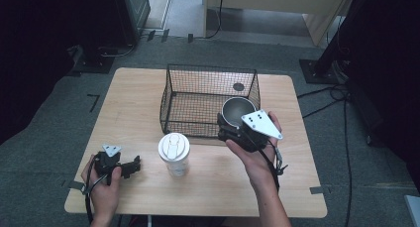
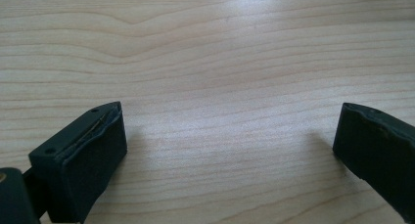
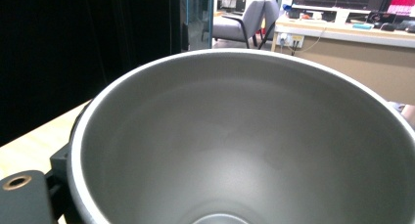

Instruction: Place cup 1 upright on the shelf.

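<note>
The steel cup (image 1: 236, 111) sits clamped in the jaws of the right gripper (image 1: 233, 130), raised at the wire basket's (image 1: 208, 95) near right corner. The left gripper (image 1: 130, 167) rests on the tabletop (image 1: 138, 93), jaws apart, beside a lidded tumbler (image 1: 174, 155).

The high view looked down on the table (image 1: 148, 113); the left gripper view skimmed that tabletop close; the right gripper view peered into a cup (image 3: 244, 136) above it.

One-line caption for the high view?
Right gripper holds a steel cup beside the wire basket; lidded cup stands nearby.
</note>
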Available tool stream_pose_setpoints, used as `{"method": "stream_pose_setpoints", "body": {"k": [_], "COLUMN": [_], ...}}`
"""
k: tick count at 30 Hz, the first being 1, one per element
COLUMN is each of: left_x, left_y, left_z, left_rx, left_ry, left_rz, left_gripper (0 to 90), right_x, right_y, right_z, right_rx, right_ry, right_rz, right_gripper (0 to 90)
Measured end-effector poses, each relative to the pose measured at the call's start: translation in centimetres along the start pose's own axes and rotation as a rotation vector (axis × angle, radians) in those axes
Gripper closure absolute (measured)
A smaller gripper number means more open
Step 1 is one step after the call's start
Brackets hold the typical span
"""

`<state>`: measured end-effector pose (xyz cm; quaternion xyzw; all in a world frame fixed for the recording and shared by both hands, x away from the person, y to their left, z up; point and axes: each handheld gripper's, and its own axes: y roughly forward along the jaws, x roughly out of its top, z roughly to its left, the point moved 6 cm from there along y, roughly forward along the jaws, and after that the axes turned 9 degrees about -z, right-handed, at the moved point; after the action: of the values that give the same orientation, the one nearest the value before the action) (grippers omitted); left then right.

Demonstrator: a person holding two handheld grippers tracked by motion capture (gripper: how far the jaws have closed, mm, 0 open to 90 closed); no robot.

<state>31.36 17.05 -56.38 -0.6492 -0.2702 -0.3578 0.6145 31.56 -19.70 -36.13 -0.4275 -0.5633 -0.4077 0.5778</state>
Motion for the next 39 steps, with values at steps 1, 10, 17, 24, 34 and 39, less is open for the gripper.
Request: {"method": "stream_pose_setpoints", "body": {"k": [1,10,17,24,34,39], "left_x": [0.0,0.0,0.0,0.0,0.0,0.0], "left_y": [0.0,0.0,0.0,0.0,0.0,0.0], "left_z": [0.0,0.0,0.0,0.0,0.0,0.0], "left_rx": [0.0,0.0,0.0,0.0,0.0,0.0], "left_ry": [0.0,0.0,0.0,0.0,0.0,0.0], "left_rz": [0.0,0.0,0.0,-0.001,-0.001,-0.001], "left_gripper": [0.0,0.0,0.0,0.0,0.0,0.0], "right_x": [0.3,1.1,1.1,0.5,-0.6,-1.4], "right_y": [0.4,2.5,4.4,6.2,8.9,10.2], "right_z": [-0.2,-0.3,-0.6,-1.1,-2.8,-3.5], "right_rx": [-0.004,-0.015,-0.026,-0.047,-0.071,-0.095], "right_ry": [0.006,0.023,0.038,0.036,0.057,0.027], "right_rz": [-0.007,-0.043,-0.06,-0.071,-0.07,-0.112], "right_gripper": [7.1,7.0,7.0,7.0,7.0,7.0]}}
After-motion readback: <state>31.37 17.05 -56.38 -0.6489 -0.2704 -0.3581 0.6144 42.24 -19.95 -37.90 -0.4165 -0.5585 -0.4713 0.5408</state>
